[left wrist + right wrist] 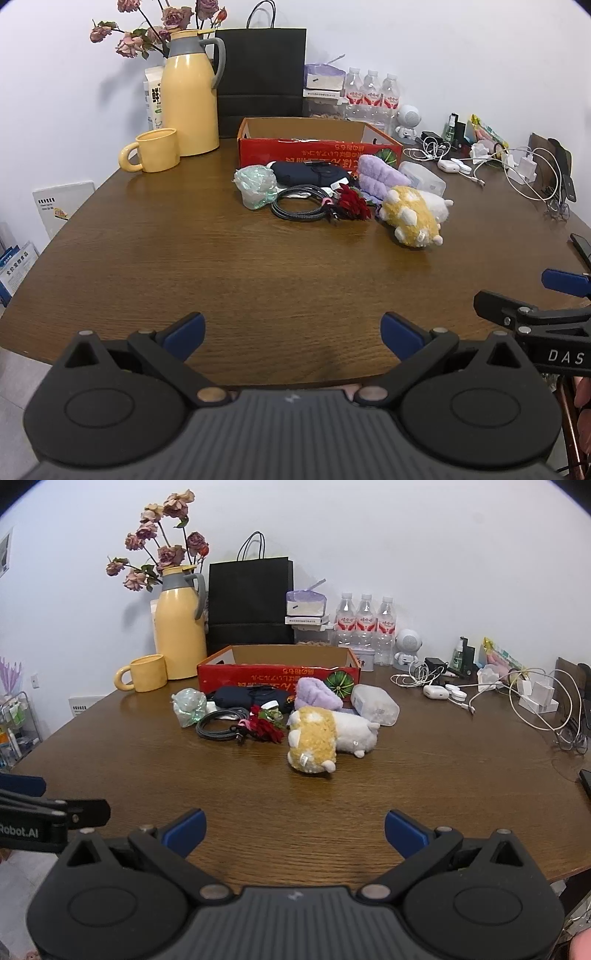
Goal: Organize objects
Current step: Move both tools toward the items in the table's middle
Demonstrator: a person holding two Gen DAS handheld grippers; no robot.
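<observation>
A brown wooden table (184, 266) fills both wrist views, with a white wall behind it. The left gripper (292, 334) hangs over the near edge of the table with its blue-padded fingers (184, 334) spread wide and nothing between them. The right gripper (294, 830) sits just beside it on the right, also spread wide and empty, well short of the objects. Toward the middle of the table lies a small cluster of loose things, directly in front of an open red cardboard box (279, 672) that looks empty as far as can be seen. In the cluster, from left to right: a crumpled clear plastic bag (190, 707), a coiled dark cable (219, 725), a dark blue pouch (243, 696), a red artificial rose (264, 729), a purple fuzzy item (317, 694), a yellow and white plush toy (325, 740) lying on its side nearest the grippers, and a frosted plastic case (375, 705). Left of the box stand a yellow mug (146, 674) and a tall yellow thermos jug (181, 631), with dried flowers (162, 546) behind. A black paper bag (251, 598) and three water bottles (365, 622) stand against the wall. White chargers and tangled cables (517, 698) spread across the right side.
</observation>
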